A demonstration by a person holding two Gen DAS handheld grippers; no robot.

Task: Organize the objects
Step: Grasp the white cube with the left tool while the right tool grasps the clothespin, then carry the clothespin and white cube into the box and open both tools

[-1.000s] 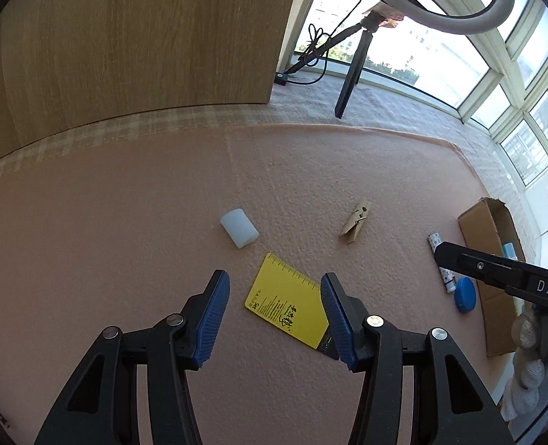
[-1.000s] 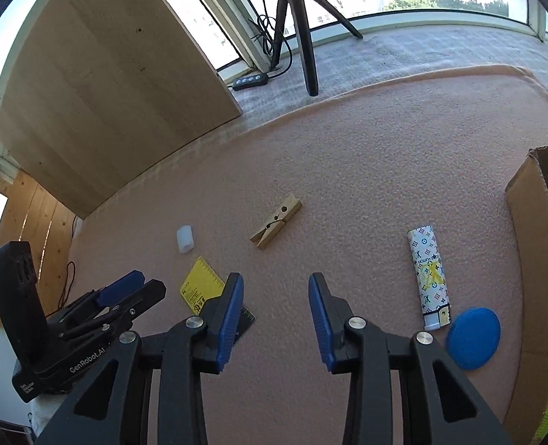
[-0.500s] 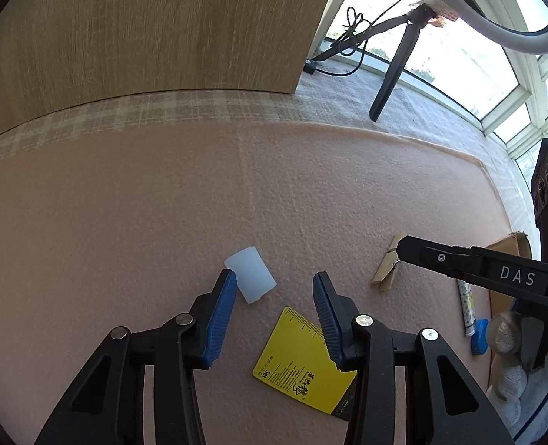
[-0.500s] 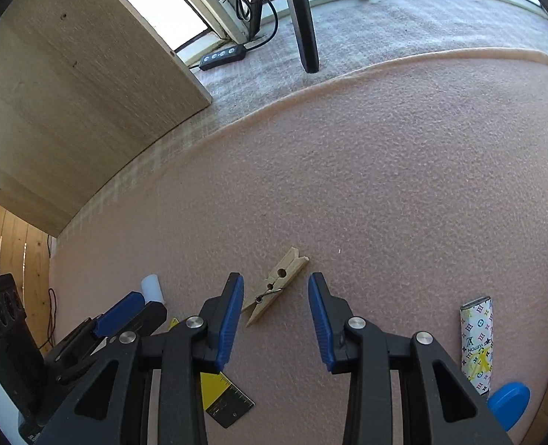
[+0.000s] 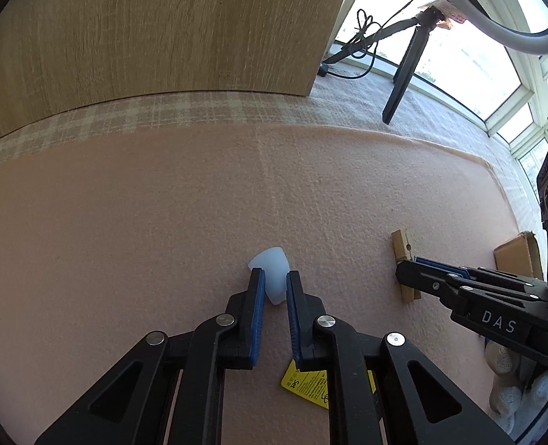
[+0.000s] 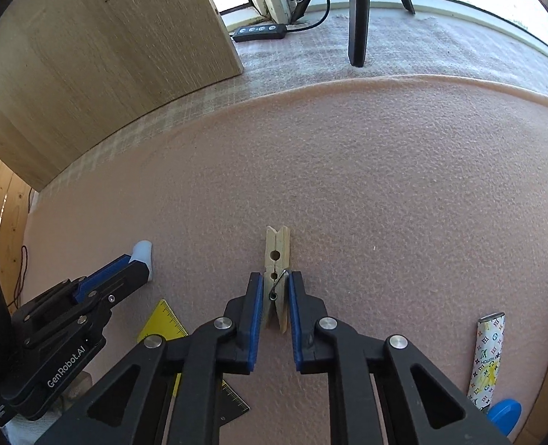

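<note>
Right wrist: yellow ruler [image 6: 162, 319] lies beside clothespin [image 6: 276, 282].

I see bright daylight flooding in through the windows [image 5: 459, 52], blown out white. Fisheye bends my edges; dark vignette corners, focus sharp

We see a translucent white cap [image 5: 272, 278] lying on its side and a wooden clothespin [image 6: 276, 282] flat on the pink mat [image 6: 385, 193], well apart.

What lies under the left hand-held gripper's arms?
A yellow ruler card on the pink mat, partly showing between the left hand-held gripper arms; the rest is covered.
</note>
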